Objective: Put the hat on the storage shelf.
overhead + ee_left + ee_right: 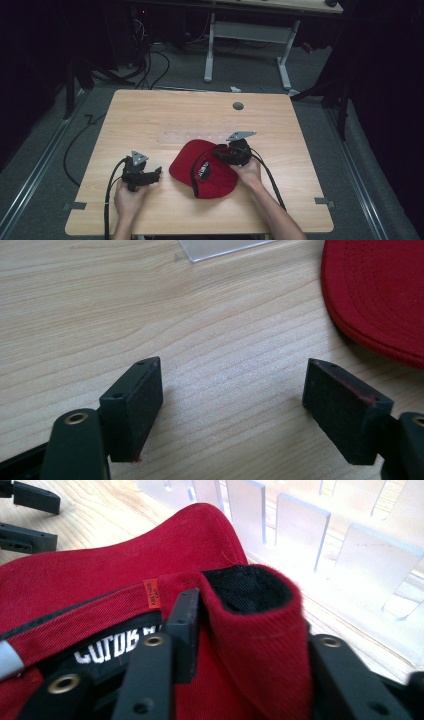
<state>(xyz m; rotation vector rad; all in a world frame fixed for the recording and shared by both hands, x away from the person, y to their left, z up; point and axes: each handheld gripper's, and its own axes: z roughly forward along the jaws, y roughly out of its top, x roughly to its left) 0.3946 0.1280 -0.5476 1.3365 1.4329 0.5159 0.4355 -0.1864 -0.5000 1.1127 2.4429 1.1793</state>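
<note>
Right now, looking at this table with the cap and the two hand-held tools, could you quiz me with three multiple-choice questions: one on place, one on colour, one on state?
1. Where does the cap lie on the table?
A. near the front edge, right of the left tool
B. at the far left corner
C. on the floor

2. What colour is the cap?
A. blue
B. red
C. yellow

3. How does the left tool stand?
A. shut on the cap
B. shut on nothing
C. open above bare wood

Answers: 1 A, the high view shows it between the hands. 2 B, red cloth shows everywhere. 3 C, its jaws stand wide apart, while the right tool pinches a fold of the cap.
</note>
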